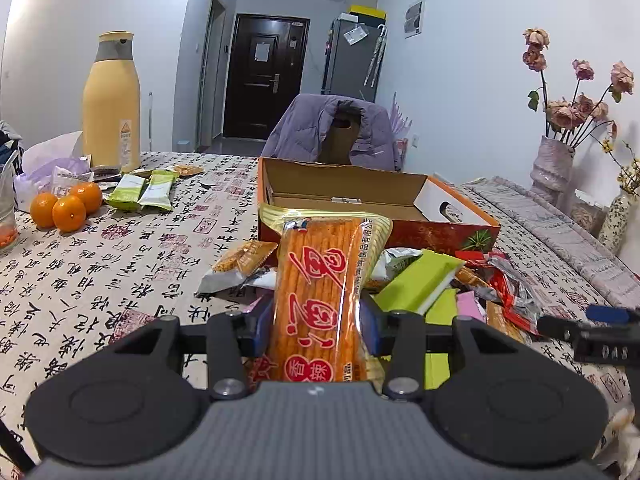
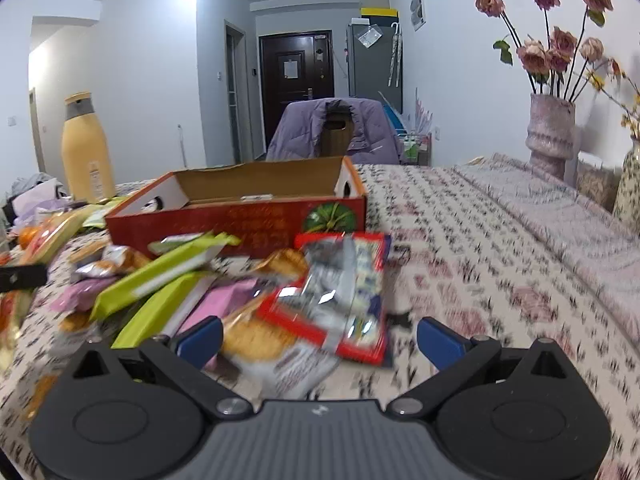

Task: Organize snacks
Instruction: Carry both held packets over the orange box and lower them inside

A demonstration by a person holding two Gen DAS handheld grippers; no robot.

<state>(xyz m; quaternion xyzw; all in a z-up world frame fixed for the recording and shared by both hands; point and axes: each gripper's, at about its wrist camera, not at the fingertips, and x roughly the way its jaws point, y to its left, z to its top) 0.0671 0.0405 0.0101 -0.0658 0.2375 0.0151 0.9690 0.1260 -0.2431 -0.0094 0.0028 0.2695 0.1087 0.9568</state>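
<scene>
An orange spicy-stick packet (image 1: pixel 320 280) stands upright between my left gripper's (image 1: pixel 316 322) blue pads, which are shut on its lower half. Under and behind it lies a pile of snacks (image 1: pixel 436 280) on the patterned tablecloth, in front of an open red cardboard box (image 1: pixel 344 186). In the blurred right wrist view my right gripper (image 2: pixel 320 340) is open, its blue pads (image 2: pixel 200 340) wide apart over a red and silver packet (image 2: pixel 340 300) and a biscuit packet (image 2: pixel 260 340). Green boxes (image 2: pixel 160 276) lie to their left, and the red box (image 2: pixel 224 224) is beyond.
A yellow thermos (image 1: pixel 112 100), three oranges (image 1: pixel 66 208) and two green packets (image 1: pixel 144 192) are at the far left. A chair with a purple jacket (image 1: pixel 332 132) stands behind the box. A vase of dried roses (image 1: pixel 554 168) and a folded grey cloth (image 1: pixel 560 232) are on the right.
</scene>
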